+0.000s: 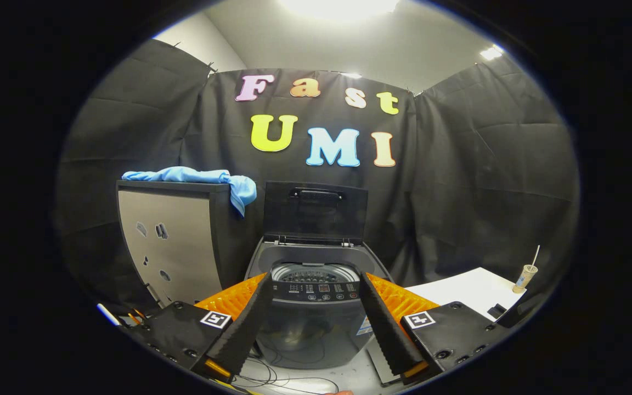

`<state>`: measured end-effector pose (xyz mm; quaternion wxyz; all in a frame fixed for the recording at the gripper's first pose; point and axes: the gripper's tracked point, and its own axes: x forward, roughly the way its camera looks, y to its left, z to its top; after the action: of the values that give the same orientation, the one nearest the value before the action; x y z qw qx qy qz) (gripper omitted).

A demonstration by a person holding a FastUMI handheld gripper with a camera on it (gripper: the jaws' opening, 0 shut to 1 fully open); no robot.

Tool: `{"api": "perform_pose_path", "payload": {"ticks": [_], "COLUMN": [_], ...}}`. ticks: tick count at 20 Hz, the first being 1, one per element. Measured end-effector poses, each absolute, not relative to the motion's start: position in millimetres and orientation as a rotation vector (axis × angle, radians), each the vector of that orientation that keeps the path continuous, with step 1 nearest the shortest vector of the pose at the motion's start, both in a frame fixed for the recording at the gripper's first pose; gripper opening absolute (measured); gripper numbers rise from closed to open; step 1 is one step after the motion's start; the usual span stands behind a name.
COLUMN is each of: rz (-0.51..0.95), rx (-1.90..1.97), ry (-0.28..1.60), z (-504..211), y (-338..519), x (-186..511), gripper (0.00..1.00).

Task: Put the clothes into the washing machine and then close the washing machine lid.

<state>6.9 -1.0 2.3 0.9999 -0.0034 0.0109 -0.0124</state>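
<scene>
Now, gripper view: gripper [316, 329] fingers spread wide, holding nothing, framing the washer [314, 299] straight ahead, its lid [315, 211] up. Blue cloth [198, 178] lies well beyond and left of the fingers, atop a cabinet [170, 241], long axis running left-right. Likely next: swing up-left to reach it.

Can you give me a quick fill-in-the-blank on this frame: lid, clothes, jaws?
1. The washing machine lid stands ____.
2. The blue cloth lies on top of the ____ beside the washer.
3. The gripper has its jaws ____, with nothing between them.
4. The paper cup with a straw stands on the ____ table.

Missing words: open; cabinet; open; white
</scene>
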Motion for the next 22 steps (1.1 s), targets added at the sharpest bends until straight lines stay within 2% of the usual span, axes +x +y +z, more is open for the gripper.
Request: {"api": "perform_pose_path", "payload": {"ticks": [4, 13, 22], "rz": [0.018, 0.189, 0.304], "rx": [0.009, 0.086, 0.143], "ry": [-0.022, -0.092, 0.051], "z": [44.6, 207.4, 287.2], "y": [15.4, 91.9, 185.9], "x": [25.0, 103.1, 175.3], "gripper": [0.98, 0.98, 0.98]}}
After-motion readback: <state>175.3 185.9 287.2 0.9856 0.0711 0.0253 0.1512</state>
